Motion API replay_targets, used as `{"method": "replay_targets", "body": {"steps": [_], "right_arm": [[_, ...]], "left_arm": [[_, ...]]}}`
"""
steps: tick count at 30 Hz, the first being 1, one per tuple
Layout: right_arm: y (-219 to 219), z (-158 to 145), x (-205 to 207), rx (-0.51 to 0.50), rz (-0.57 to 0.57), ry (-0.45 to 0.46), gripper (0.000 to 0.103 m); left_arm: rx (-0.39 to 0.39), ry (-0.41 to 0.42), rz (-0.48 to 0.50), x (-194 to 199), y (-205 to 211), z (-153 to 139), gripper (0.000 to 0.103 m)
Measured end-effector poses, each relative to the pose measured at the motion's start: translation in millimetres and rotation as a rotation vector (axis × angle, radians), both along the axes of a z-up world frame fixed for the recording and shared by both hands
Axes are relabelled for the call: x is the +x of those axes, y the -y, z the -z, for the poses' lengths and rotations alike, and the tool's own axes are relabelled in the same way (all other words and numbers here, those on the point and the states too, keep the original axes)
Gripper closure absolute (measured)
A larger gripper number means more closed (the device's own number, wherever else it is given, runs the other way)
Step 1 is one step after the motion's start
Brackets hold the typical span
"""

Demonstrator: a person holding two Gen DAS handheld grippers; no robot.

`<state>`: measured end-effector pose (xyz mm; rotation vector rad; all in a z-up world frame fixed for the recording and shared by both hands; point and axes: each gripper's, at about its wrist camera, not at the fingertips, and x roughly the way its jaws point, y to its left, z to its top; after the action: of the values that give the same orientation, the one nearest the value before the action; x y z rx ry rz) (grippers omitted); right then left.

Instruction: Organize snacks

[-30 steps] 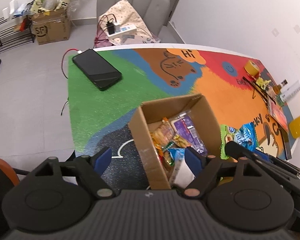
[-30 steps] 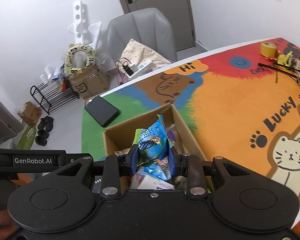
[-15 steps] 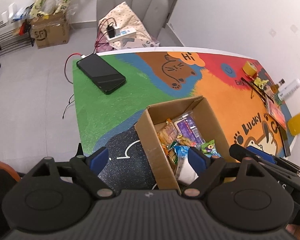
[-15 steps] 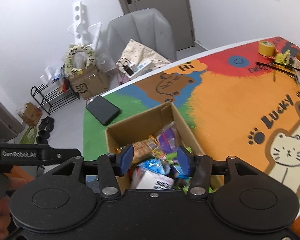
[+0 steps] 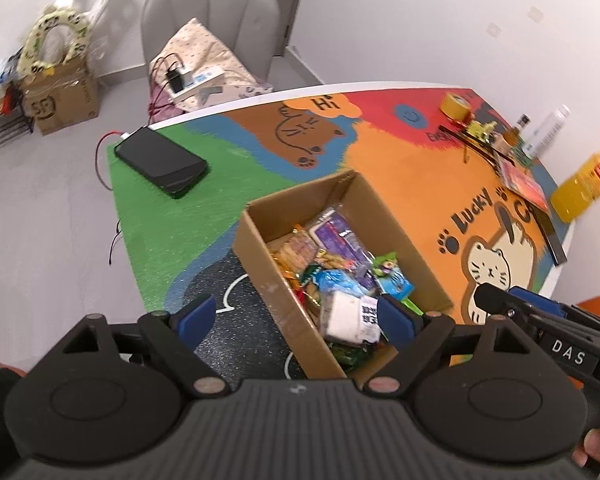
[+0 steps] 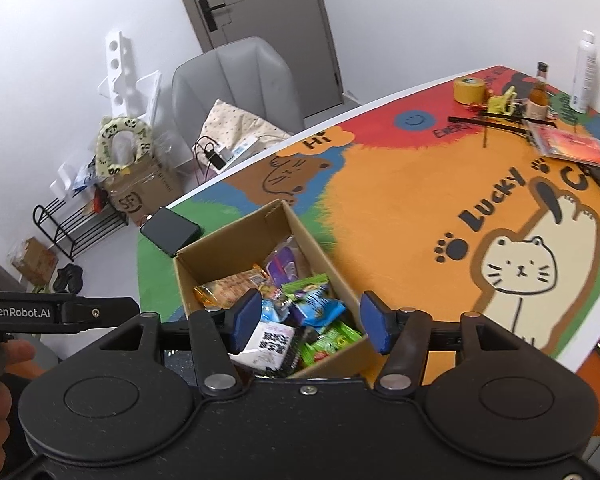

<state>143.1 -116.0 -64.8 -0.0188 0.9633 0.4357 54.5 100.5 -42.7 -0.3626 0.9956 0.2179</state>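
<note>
An open cardboard box stands on the colourful cat mat near the table's front edge. It holds several snack packets: an orange one, a purple one, a blue and green one and a white packet with a QR code. My left gripper is open and empty above the box's near left wall. My right gripper is open and empty above the box's near end. The right gripper also shows in the left wrist view.
A black phone with a red cable lies on the green corner. Yellow tape, small bottles, a white spray can, a red booklet and an orange juice bottle stand at the far right. A grey chair is behind the table.
My right gripper opened and let the blue and green snack packet drop into the box, then drew back. My left gripper stayed open and shifted a little.
</note>
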Motion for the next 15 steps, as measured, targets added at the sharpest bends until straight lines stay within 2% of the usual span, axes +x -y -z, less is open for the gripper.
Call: {"method": "replay_targets", "body": {"steps": [6, 15], "right_arm": [[19.4, -6.4, -8.8, -0.007, 0.039, 0.022, 0.035], [45.5, -21.1, -21.6, -0.01, 0.08, 0.065, 0.016]], "left_arm": [[0.009, -0.002, 0.051, -3.5, 15.5, 0.0, 0.015], [0.024, 0.053, 0.103, -11.2, 37.5, -14.2, 0.004]]}}
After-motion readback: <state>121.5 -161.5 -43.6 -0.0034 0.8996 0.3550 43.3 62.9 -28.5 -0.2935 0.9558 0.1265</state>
